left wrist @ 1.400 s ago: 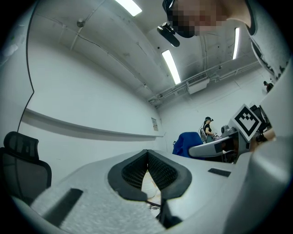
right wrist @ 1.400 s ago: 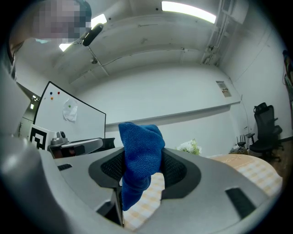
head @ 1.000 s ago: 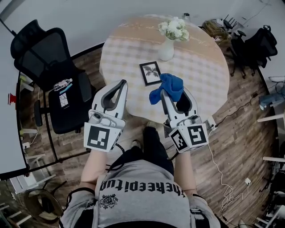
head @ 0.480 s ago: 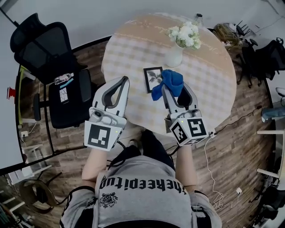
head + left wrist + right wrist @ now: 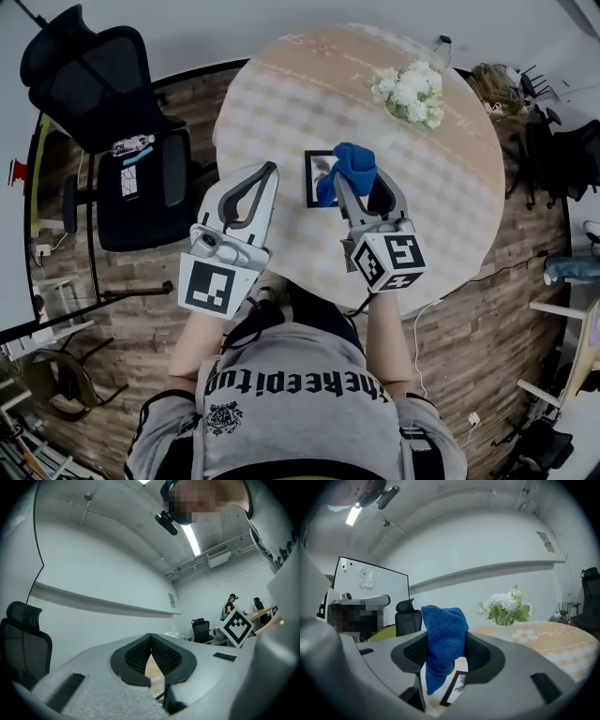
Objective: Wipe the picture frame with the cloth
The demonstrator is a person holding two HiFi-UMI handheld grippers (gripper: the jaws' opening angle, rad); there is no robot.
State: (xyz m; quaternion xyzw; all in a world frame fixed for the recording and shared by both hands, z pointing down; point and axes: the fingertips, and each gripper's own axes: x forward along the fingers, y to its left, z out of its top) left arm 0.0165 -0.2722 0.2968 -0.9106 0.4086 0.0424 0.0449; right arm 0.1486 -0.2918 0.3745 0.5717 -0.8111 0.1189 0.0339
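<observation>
Pic frame (image 5: 318, 178) lies flat on the round table (image 5: 281, 84), roughly mid-table, on the half nearer you. Its rt side is covered by the blue cloth (image 5: 352, 167). Cloth is bunched and pinched in your rt gripper (image 5: 359, 184). Rt gripper view confirms: jaws clamped on the cloth (image 5: 442, 641), a tail hanging down over the frame's (image 5: 457, 686) near corner. Can't tell whether the cloth touches the frame. Your lt gripper (image 5: 269, 171) is just left of the frame, tips over the table and clear of the frame. Lt gripper view shows its jaws closed tip to tip w/ nothing between them. Beyond the frame, a bunch of white flowers (image 5: 411, 92) stands upright on the far rt part of the table. A black office chair (image 5: 112, 103) stands on the wood floor, left of the table.
</observation>
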